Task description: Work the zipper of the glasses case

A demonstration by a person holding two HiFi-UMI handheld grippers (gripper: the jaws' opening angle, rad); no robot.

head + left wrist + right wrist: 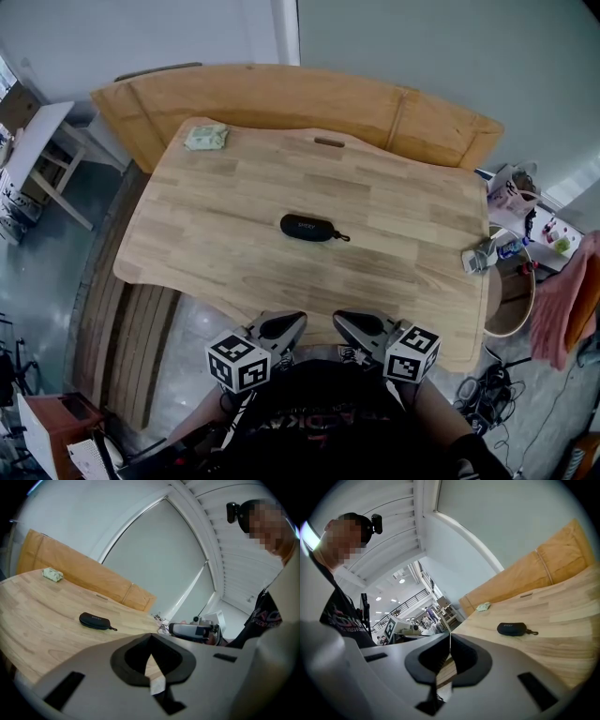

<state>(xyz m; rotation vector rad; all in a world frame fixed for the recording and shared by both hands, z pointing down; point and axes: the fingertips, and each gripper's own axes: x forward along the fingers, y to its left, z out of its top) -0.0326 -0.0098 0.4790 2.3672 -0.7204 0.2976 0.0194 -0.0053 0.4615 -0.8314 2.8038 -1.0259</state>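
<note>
Head view: black oval glasses case [307,228], closed (cord [342,236] at right); left gripper [285,322], right gripper [360,324] jaws together.

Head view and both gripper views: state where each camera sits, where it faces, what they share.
Head view: on the person's head, facing steeply down at the table; left gripper and right gripper show at the bottom edge.
Left gripper view: on that gripper, facing along its shut jaws across the table; person's torso at right.
Right gripper view: likewise; person's torso at left.
Shared: the glasses case.
</note>
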